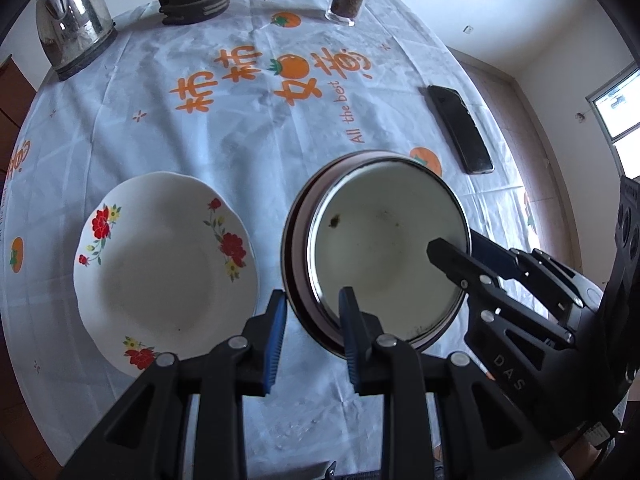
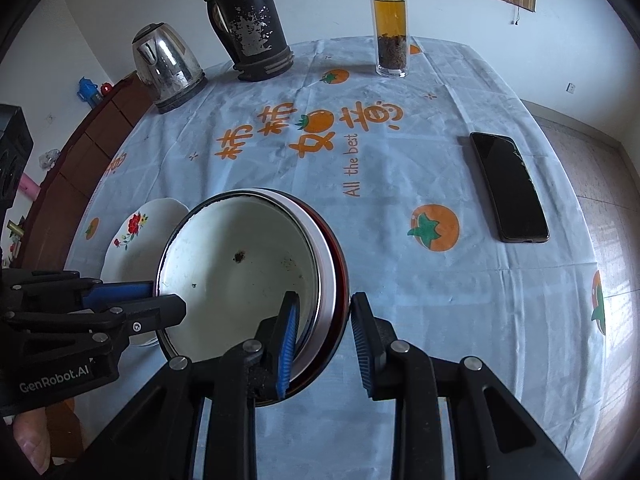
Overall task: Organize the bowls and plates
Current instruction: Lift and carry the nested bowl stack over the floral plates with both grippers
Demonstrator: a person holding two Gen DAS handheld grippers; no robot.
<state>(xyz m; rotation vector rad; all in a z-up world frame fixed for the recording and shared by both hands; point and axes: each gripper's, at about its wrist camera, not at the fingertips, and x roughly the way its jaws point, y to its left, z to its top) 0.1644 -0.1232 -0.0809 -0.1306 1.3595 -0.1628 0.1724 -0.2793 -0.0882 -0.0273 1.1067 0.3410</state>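
Kettle [image 2: 168, 68], thermos [image 2: 256, 24], tea bottle [image 2: 392, 28], phone [image 2: 508, 188], tablecloth [image 2: 400, 280]

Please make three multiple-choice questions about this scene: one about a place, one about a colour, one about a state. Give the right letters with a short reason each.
1. Where does the phone lie?
A. right of the bowl
B. inside the bowl
C. under the plate

2. What colour are the big flowers on the plate?
A. blue
B. red
C. purple

3. How do the two hand-held grippers stand at the bowl?
A. both far from it
B. each straddles its rim
C. only the left is near

Answers:
1 A: in both views it lies on the cloth to the bowl's right.
2 B: its rim shows red blooms.
3 B: the left hand-held gripper and the right hand-held gripper each have one finger inside the rim and one outside.
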